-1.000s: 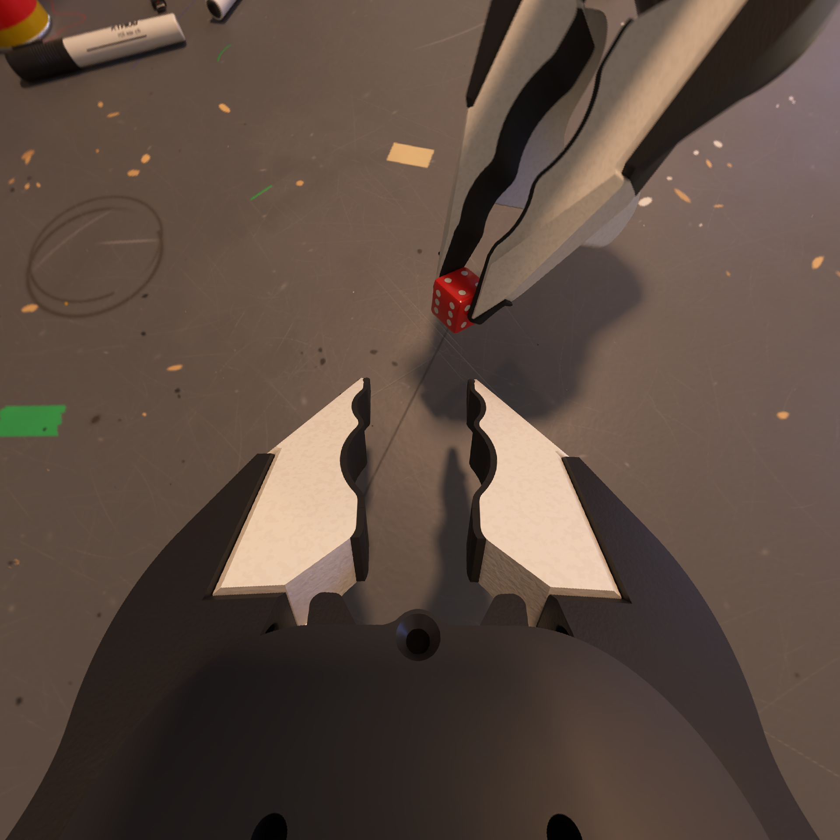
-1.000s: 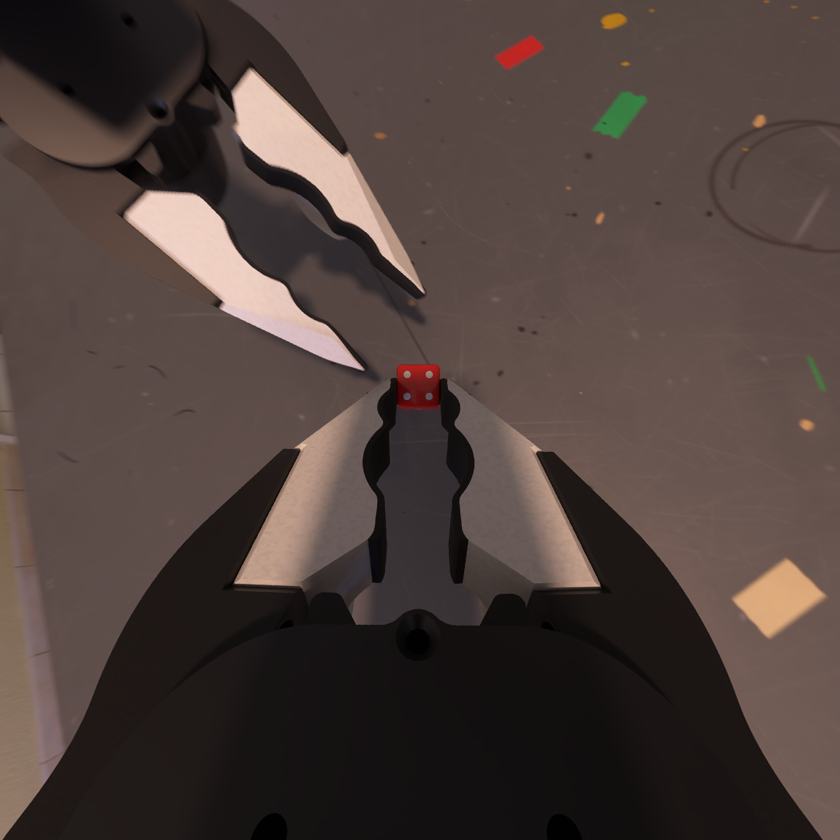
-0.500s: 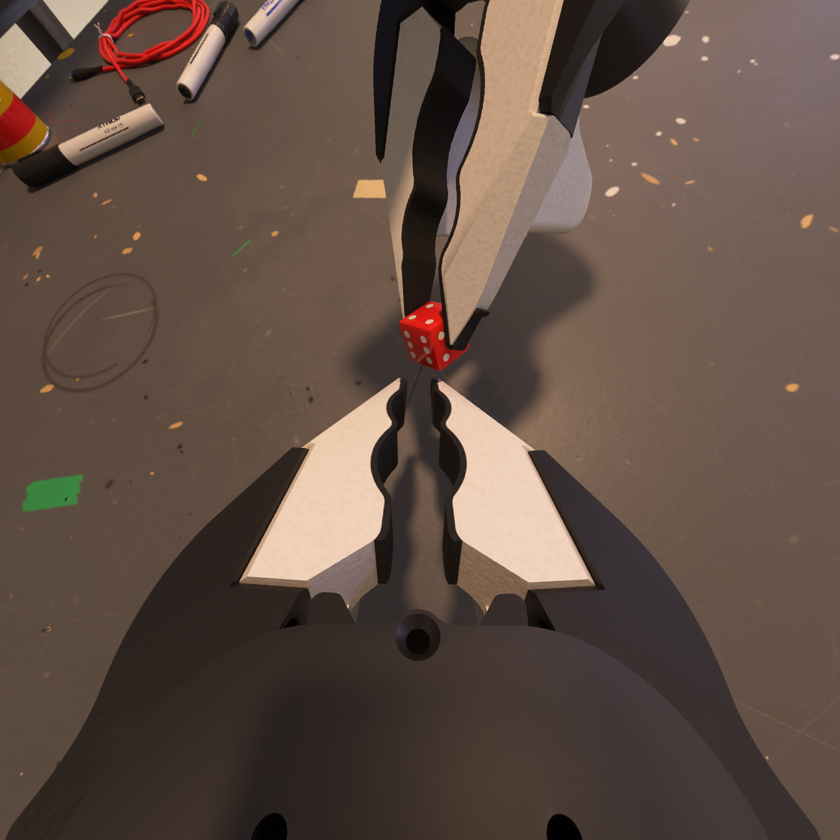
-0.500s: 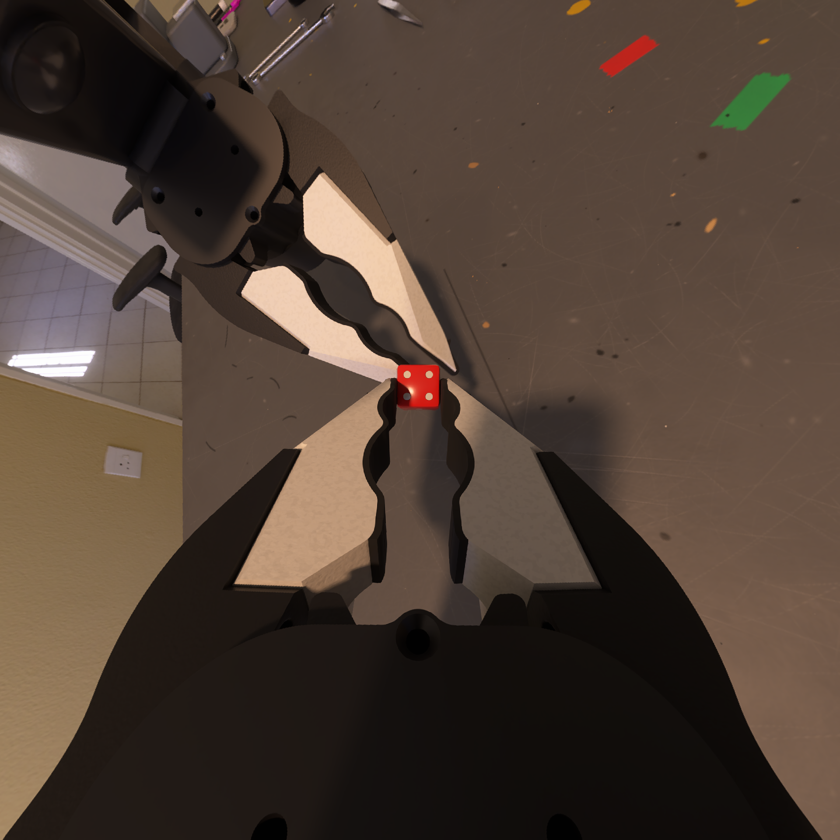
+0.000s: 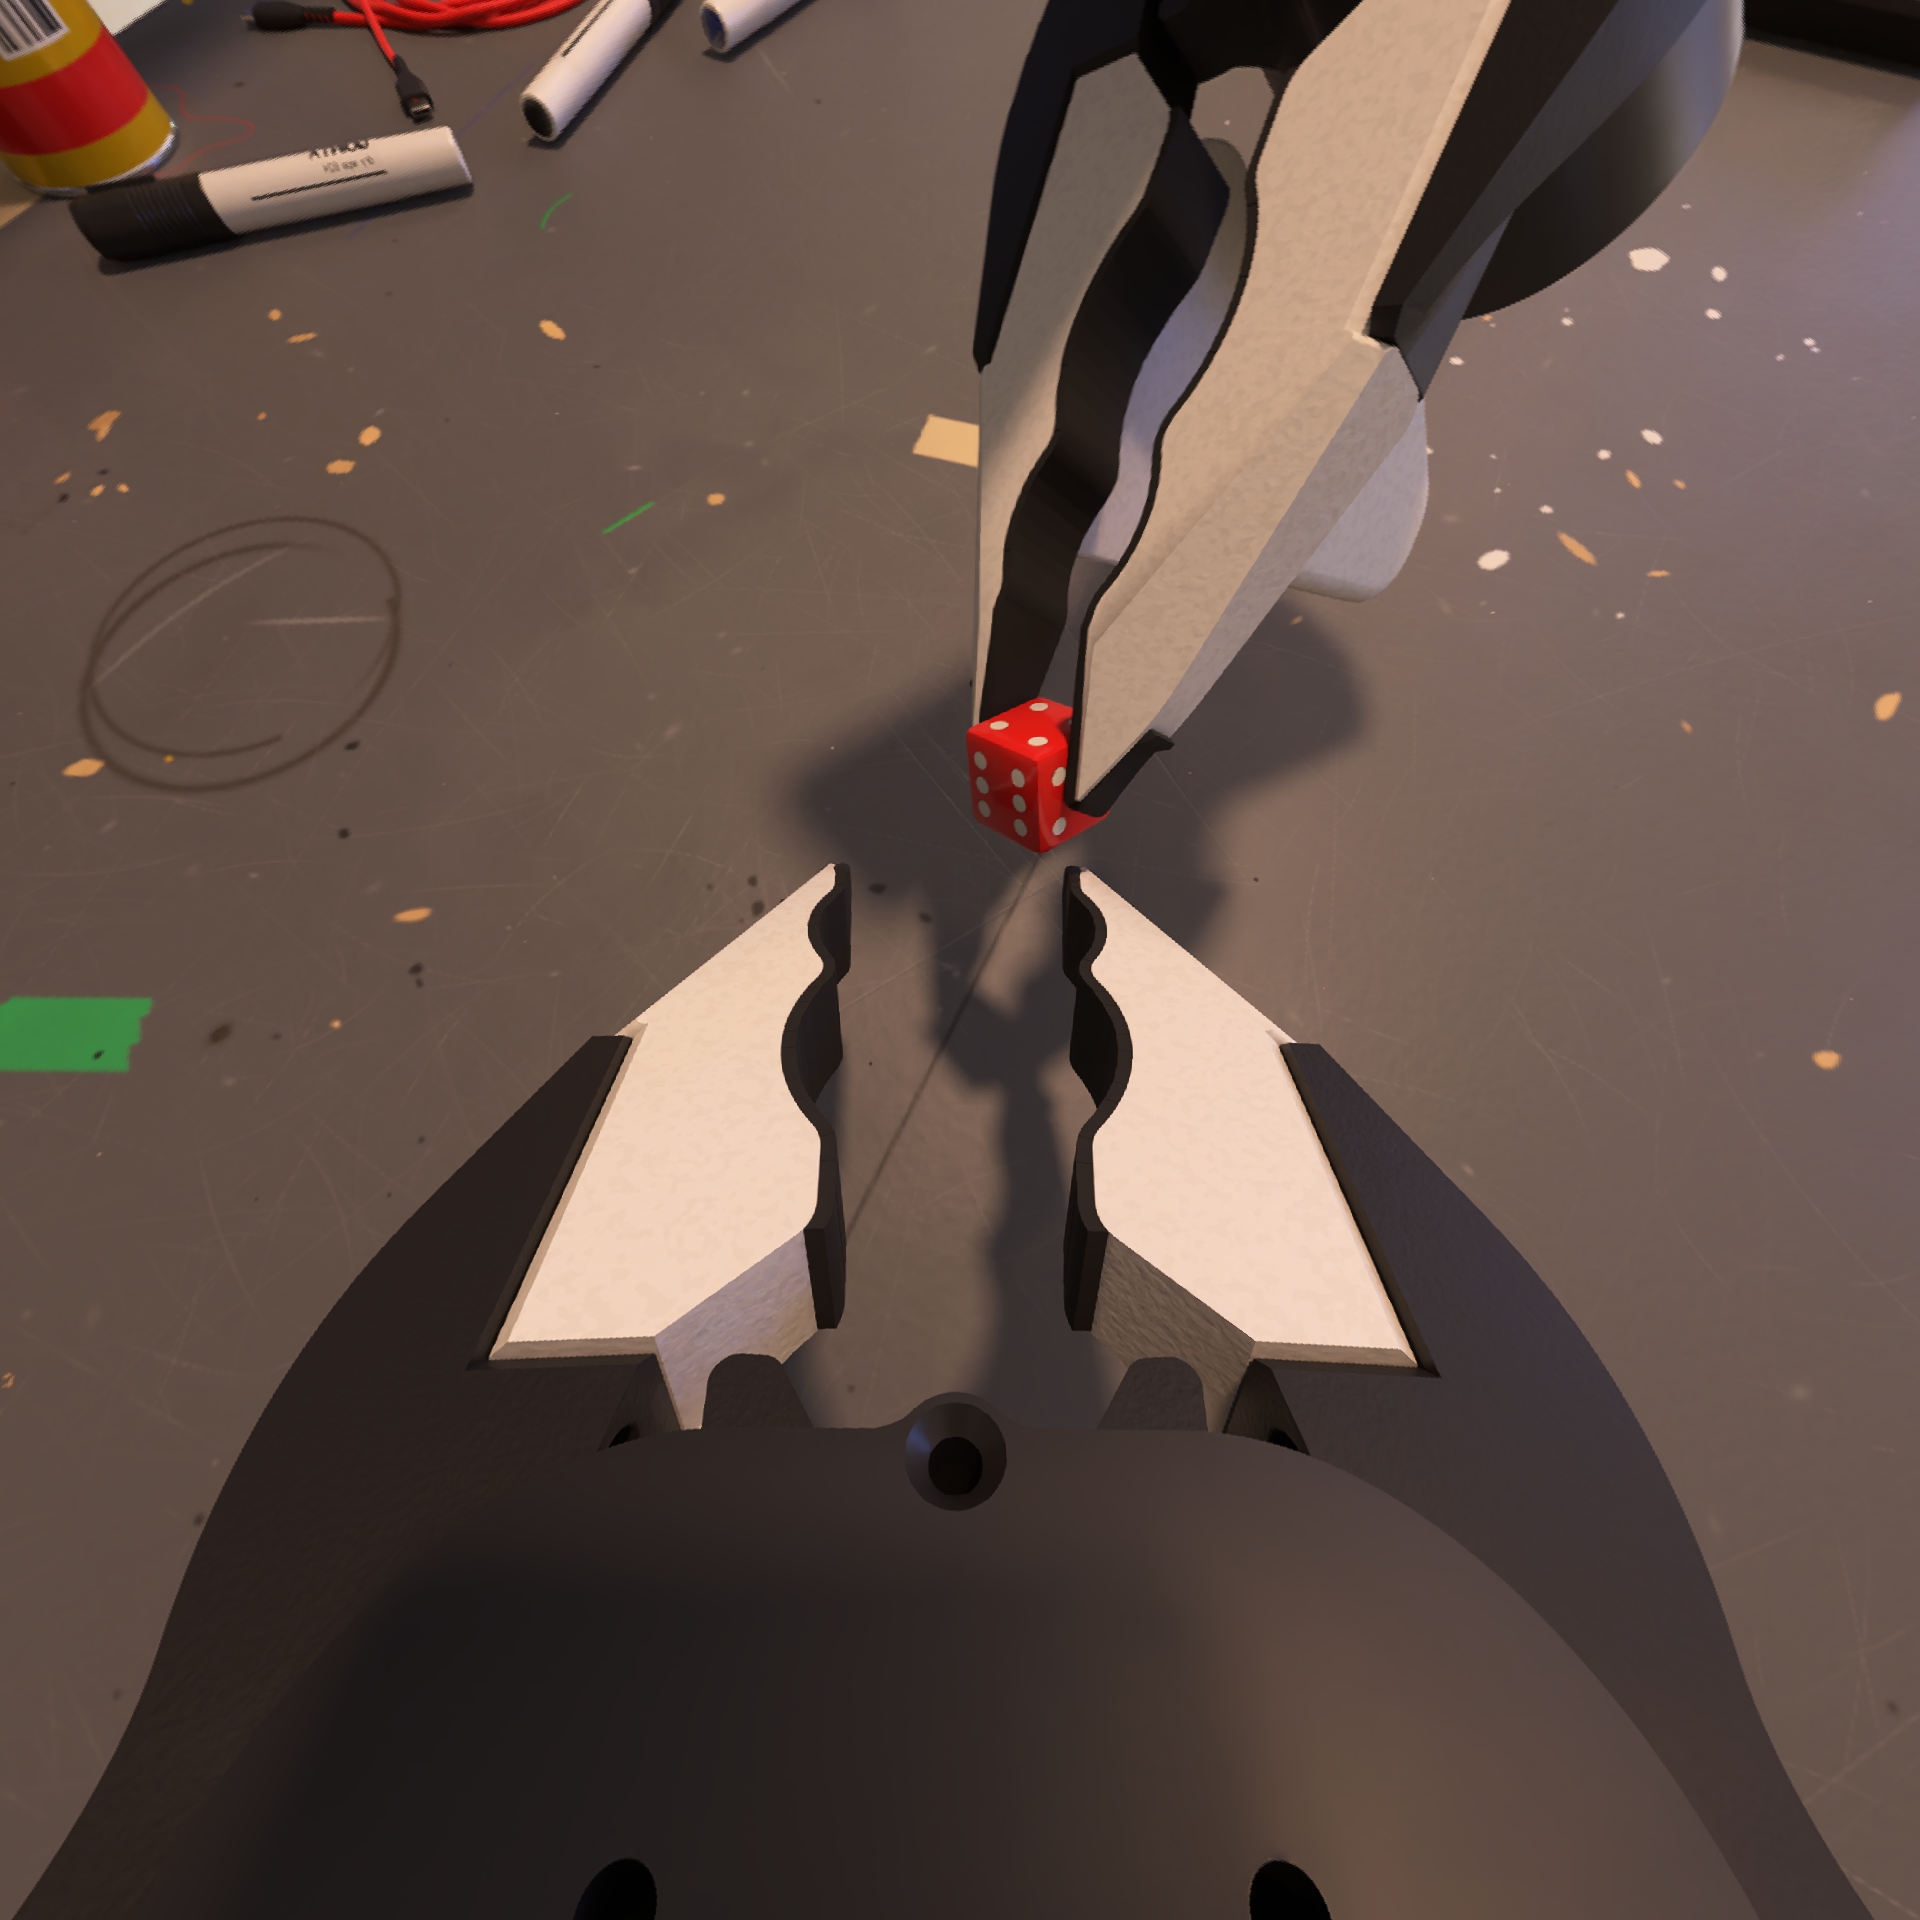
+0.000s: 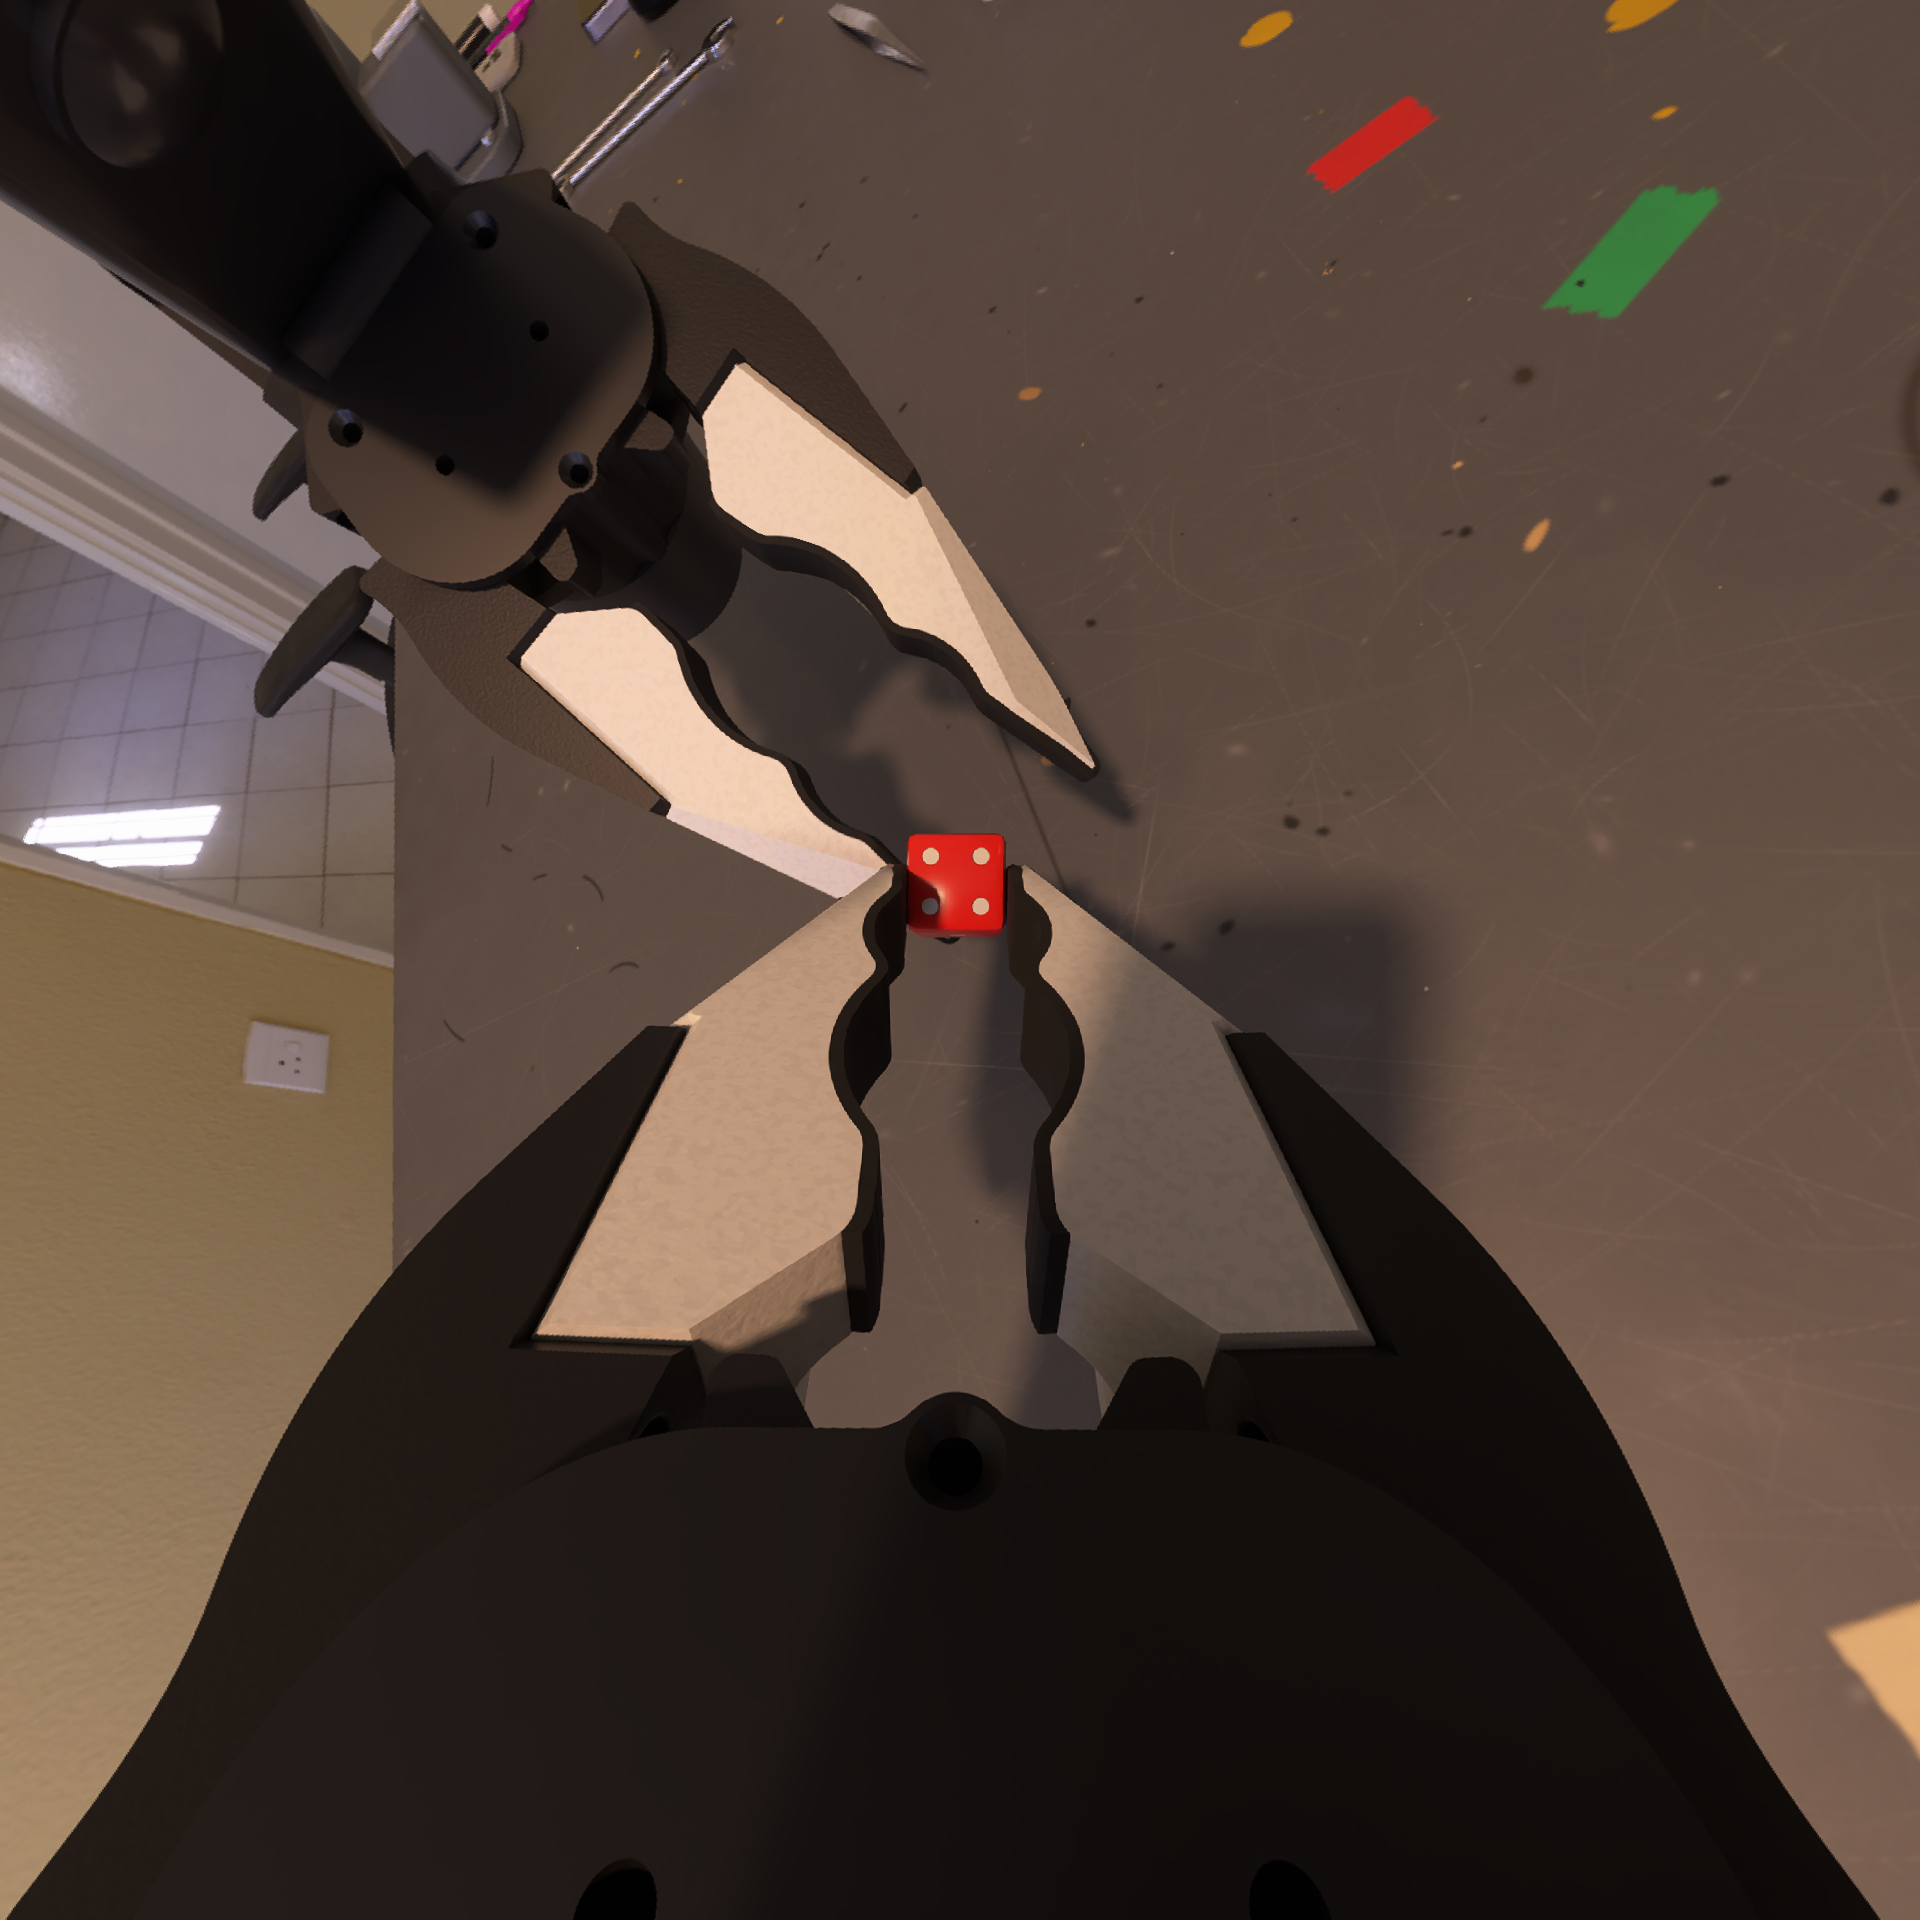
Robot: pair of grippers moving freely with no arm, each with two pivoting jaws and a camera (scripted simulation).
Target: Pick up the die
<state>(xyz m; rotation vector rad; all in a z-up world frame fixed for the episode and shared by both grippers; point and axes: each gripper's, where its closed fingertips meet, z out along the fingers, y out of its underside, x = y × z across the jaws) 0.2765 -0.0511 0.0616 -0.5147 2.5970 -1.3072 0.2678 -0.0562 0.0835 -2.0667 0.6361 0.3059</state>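
The red die (image 6: 956,883) with white pips is pinched between the tips of my right gripper (image 6: 956,888), which is shut on it and holds it above the dark grey table (image 6: 1455,727). In the left wrist view the die (image 5: 1013,774) hangs at the right gripper's tips, which come down from the top. My left gripper (image 5: 956,883) is open and empty, its tips just below and in front of the die, not touching it. In the right wrist view the left gripper (image 6: 987,800) reaches in from the upper left.
Markers (image 5: 270,192), a red cable (image 5: 416,21) and a red-and-yellow can (image 5: 73,104) lie at the far left. Green tape (image 5: 73,1032) and a tan patch (image 5: 945,438) mark the table. The table's edge (image 6: 393,935) drops off on the left of the right wrist view, a wall beyond.
The right gripper has lifted the die off the table and tilted. The left gripper narrowed half a second ago and has opened wider again; it stays just below the die.
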